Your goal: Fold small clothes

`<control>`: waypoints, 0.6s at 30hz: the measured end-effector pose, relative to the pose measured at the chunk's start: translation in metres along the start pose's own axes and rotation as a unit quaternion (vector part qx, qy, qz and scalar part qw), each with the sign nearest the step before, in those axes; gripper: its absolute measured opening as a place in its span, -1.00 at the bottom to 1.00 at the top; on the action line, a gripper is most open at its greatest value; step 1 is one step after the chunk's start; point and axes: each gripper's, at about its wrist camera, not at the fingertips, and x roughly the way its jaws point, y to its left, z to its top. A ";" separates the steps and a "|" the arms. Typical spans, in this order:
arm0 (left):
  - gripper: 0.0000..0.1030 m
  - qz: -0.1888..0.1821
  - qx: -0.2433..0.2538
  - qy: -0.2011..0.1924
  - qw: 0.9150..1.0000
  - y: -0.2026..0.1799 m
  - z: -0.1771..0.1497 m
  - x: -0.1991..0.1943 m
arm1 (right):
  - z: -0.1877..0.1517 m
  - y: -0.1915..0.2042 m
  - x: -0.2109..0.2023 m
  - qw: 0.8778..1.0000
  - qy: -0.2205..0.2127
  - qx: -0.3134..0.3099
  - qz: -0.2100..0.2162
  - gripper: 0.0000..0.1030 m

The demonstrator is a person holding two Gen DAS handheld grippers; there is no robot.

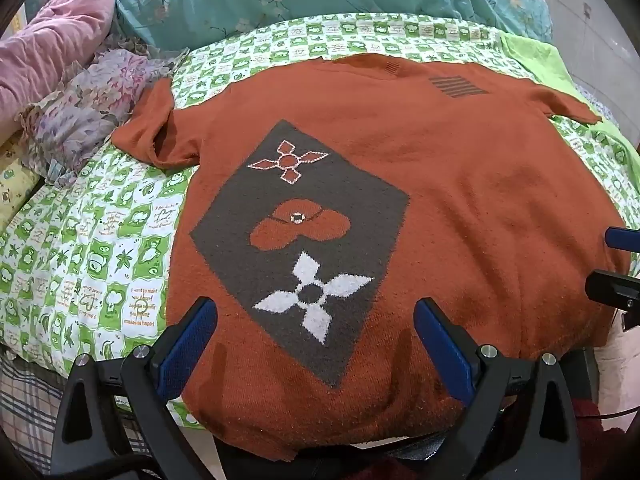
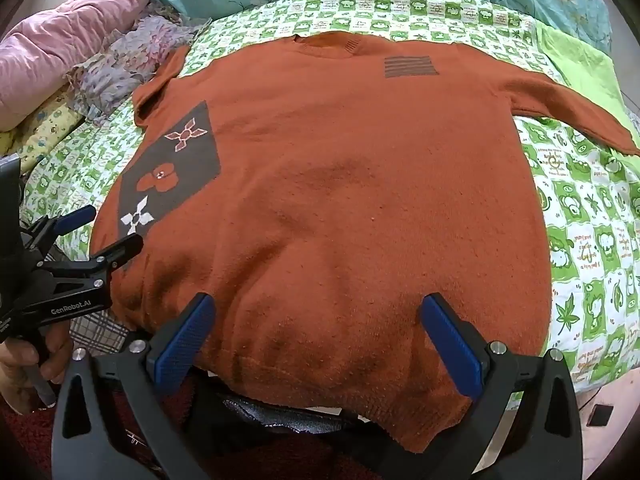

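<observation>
Fingers on both your grippers stand wide apart with nothing between them, left gripper (image 1: 316, 344) and right gripper (image 2: 318, 340) hovering over the near hem. Your rust-orange sweater (image 2: 340, 200) lies spread flat on the green-checked bedsheet (image 1: 92, 248), neck away from you. Expect soft, floppy knit (light, a bit clingy); I'd pinch the hem corners or the short sleeves (image 1: 148, 136), not the grey diamond patch (image 1: 300, 240)
</observation>
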 end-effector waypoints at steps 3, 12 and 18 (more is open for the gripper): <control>0.92 -0.001 0.000 0.000 1.000 0.001 0.000 0.000 | 0.000 0.000 -0.001 1.000 -0.001 -0.001 0.000 0.99; 0.92 0.001 -0.001 -0.002 1.000 0.005 0.000 0.001 | 0.000 0.005 0.000 1.000 -0.004 -0.001 0.003 0.99; 0.92 0.003 -0.004 -0.004 1.000 0.002 0.001 0.001 | 0.000 0.004 -0.001 1.000 -0.010 0.000 0.011 0.99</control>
